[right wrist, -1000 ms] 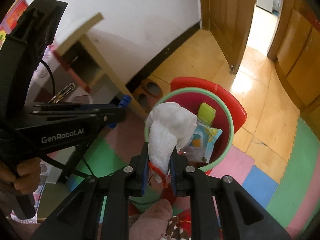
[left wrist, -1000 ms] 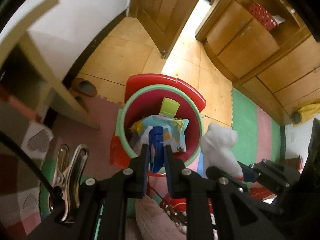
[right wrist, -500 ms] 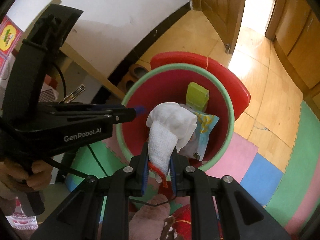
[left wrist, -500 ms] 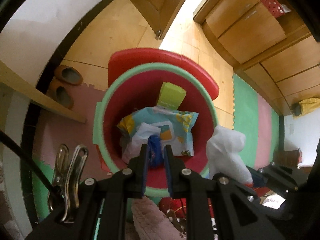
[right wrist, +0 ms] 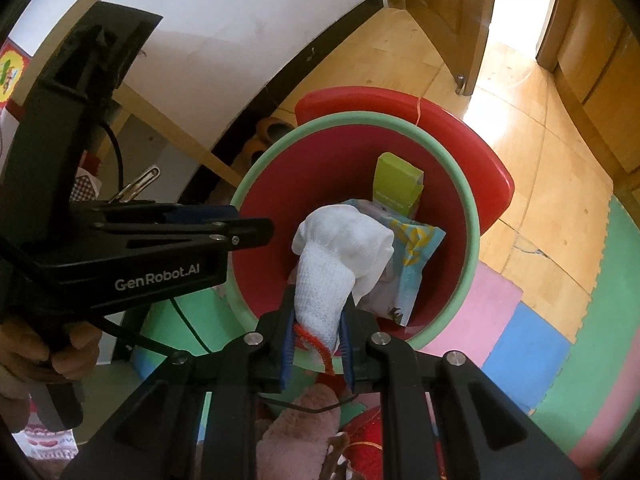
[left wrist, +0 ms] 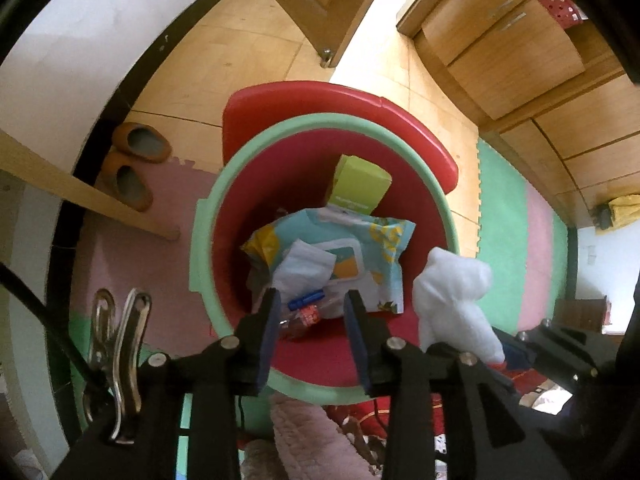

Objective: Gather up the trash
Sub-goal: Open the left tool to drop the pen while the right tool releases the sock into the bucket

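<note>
A red bucket with a green rim (left wrist: 200, 240) stands on the floor and holds a green box (left wrist: 360, 184), a wet-wipes packet (left wrist: 372, 240) and a white tissue (left wrist: 304, 264). My left gripper (left wrist: 312, 308) hangs over the bucket, jaws opening, nothing between them. A small blue piece of trash (left wrist: 306, 300) lies in the bucket just below its tips. My right gripper (right wrist: 316, 320) is shut on a white knitted cloth (right wrist: 340, 248), held above the bucket's near rim (right wrist: 472, 216). That cloth (left wrist: 452, 292) also shows in the left wrist view.
A red lid (left wrist: 340, 100) leans behind the bucket. Brown slippers (left wrist: 136, 152) lie under a wooden shelf board (left wrist: 80, 192) at the left. A wooden door (left wrist: 320, 0) and cabinets (left wrist: 500, 40) stand beyond. Coloured foam mats (right wrist: 520, 340) cover the near floor. A hand (right wrist: 40, 352) grips the left tool.
Both grippers came down closer over the bucket. The left jaws, shut on the blue piece before, have parted and the piece now lies in the bucket. The right grip is unchanged.
</note>
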Motion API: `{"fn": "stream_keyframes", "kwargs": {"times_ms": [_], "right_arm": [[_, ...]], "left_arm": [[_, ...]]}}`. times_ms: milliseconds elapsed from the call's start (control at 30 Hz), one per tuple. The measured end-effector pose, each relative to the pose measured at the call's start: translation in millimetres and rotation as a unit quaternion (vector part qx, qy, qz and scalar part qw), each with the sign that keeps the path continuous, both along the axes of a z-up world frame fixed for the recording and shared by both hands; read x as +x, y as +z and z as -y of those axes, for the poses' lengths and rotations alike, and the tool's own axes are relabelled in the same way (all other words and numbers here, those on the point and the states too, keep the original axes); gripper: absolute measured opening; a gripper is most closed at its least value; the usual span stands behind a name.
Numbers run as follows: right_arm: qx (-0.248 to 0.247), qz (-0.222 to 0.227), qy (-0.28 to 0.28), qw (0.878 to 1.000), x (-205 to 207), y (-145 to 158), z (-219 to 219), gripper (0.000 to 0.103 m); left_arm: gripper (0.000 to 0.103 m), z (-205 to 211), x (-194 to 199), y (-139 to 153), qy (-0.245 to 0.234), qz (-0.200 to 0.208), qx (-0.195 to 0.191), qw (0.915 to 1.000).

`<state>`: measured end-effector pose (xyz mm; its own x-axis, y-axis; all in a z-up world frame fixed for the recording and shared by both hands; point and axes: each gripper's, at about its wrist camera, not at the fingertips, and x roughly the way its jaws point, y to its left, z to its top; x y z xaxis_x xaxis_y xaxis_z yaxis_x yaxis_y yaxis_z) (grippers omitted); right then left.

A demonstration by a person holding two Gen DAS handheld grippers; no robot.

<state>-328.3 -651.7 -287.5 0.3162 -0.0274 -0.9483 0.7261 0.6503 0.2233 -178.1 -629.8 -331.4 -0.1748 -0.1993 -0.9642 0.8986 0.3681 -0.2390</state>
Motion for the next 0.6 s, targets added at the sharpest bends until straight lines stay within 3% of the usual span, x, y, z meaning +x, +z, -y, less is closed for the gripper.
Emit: {"fn": "stream_keyframes", "kwargs": {"times_ms": [133,367,600], "right_arm": [[0.0,-0.001,-0.001,1.0,0,-3,0,0.025],[-0.006,0.007,-0.014,1.0,0,0,1,0.048],[-0.017,0.006,-0.008,1.0,1,8,-3,0.049]], "left_arm": [[0.036,-6,3,5,0.007,0.006,0.003,1.0],[0.037,-16,6,16,0.014,0.015,0.0,0.9998],[0.04,-25,8,31,0.026,0.016,-0.006,0.9995]]}}
